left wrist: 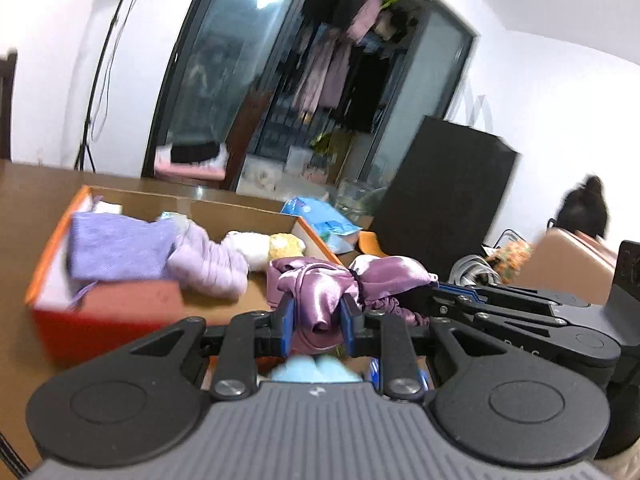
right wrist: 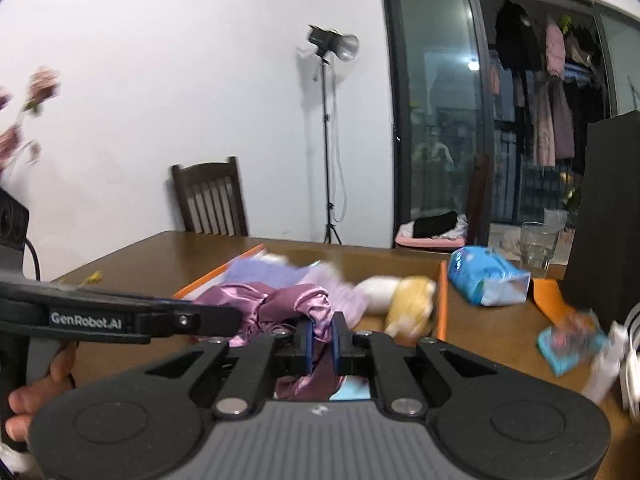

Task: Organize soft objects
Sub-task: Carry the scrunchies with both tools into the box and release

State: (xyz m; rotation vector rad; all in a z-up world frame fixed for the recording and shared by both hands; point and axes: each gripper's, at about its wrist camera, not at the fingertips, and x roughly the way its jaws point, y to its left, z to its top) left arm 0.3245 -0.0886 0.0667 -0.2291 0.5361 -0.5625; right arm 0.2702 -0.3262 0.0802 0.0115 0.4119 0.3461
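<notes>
A purple satin cloth (left wrist: 316,280) hangs bunched above the brown table, pinched from two sides. My left gripper (left wrist: 317,320) is shut on one fold of it. My right gripper (left wrist: 434,288) comes in from the right and grips another fold. In the right wrist view, my right gripper (right wrist: 322,338) is shut on the satin cloth (right wrist: 288,300), and the left gripper (right wrist: 236,316) reaches in from the left. Behind the cloth stands an orange-rimmed cardboard box (left wrist: 52,240) holding a violet towel (left wrist: 116,246), lilac socks (left wrist: 208,260) and white and yellow plush toys (left wrist: 264,246).
A blue tissue packet (right wrist: 486,280), a drinking glass (right wrist: 538,246) and a tall black box (right wrist: 600,220) stand to the right of the cardboard box. A small turquoise packet (right wrist: 572,344) lies near the right edge. A chair (right wrist: 212,200) and a lamp stand (right wrist: 332,140) are behind the table.
</notes>
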